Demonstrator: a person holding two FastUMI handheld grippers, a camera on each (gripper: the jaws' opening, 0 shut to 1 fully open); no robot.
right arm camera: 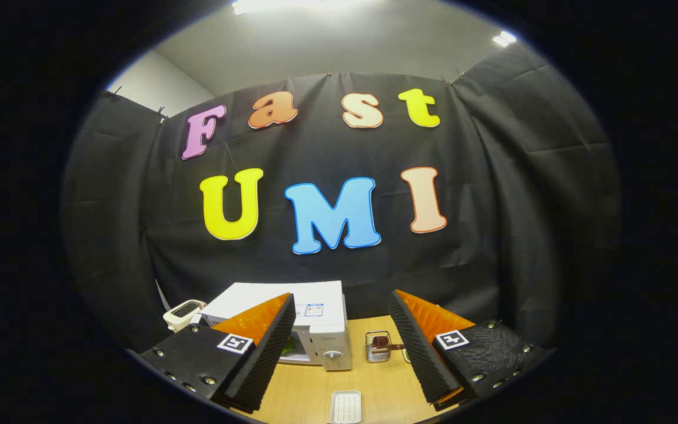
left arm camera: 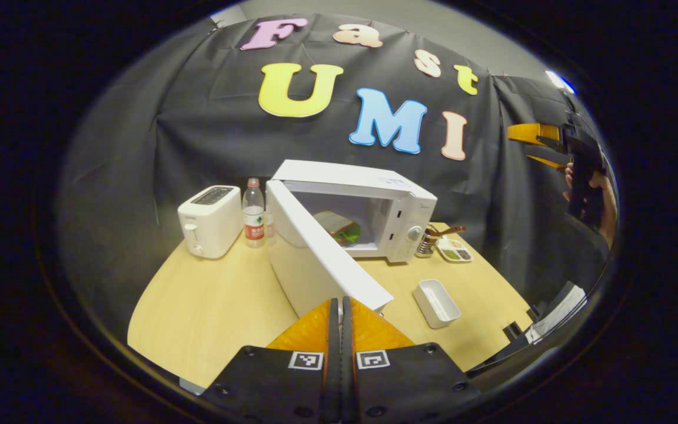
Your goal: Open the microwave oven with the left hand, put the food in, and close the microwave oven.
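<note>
One plate of food [left arm camera: 342,231] is seen inside the open microwave [left arm camera: 374,215]; left gripper [left arm camera: 339,306] jaws are closed together, right gripper [right arm camera: 342,321] jaws held apart.

No legible text on microwave [left arm camera: 374,206], bottle [left arm camera: 253,213]

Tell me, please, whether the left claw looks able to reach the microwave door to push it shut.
Probably yes. The left claw, fingers together, sits just at the near edge of the open microwave door, with nothing between them; the food is already inside.
</note>
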